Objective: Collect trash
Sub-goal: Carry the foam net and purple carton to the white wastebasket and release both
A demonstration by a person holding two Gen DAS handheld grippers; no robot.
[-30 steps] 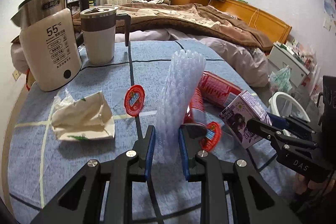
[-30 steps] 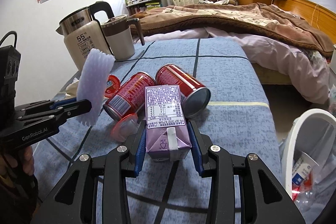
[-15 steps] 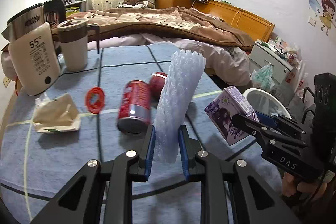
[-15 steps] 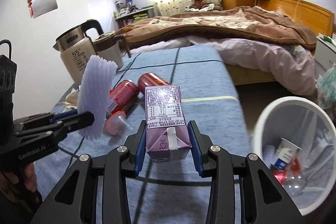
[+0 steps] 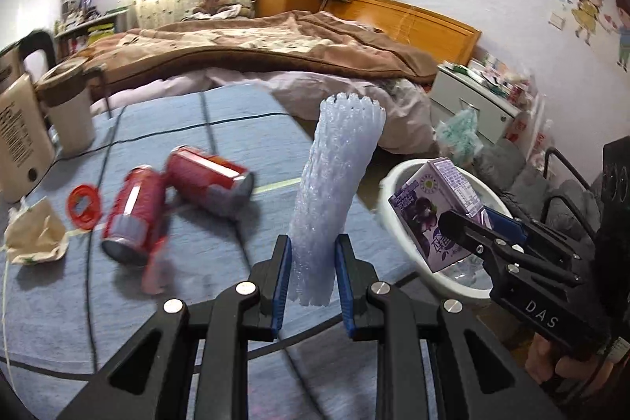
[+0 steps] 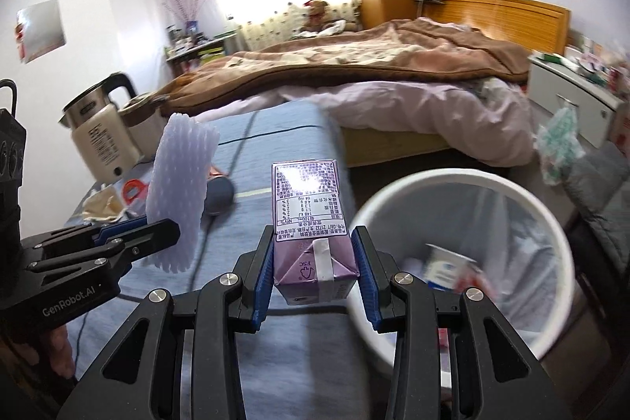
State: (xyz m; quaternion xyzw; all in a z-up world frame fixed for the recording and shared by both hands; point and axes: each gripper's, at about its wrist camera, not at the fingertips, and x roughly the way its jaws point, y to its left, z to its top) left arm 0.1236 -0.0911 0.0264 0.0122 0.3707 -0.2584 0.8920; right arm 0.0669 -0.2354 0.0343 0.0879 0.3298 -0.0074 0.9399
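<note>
We carry both items binward: left gripper (image 5: 311, 286) clamps the translucent foam-net sleeve (image 5: 334, 199), right gripper (image 6: 315, 274) clamps the purple drink carton (image 6: 309, 223), and next we centre each over the white round bin (image 6: 551, 223) at lower right before releasing.

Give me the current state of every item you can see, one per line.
Left gripper: shut on foam sleeve, upright.
Right gripper: shut on purple carton, unopened.
Trash bin: open, lined, partly filled.
Two red cans: lying on the table.
Crumpled tissue: on table.
</note>
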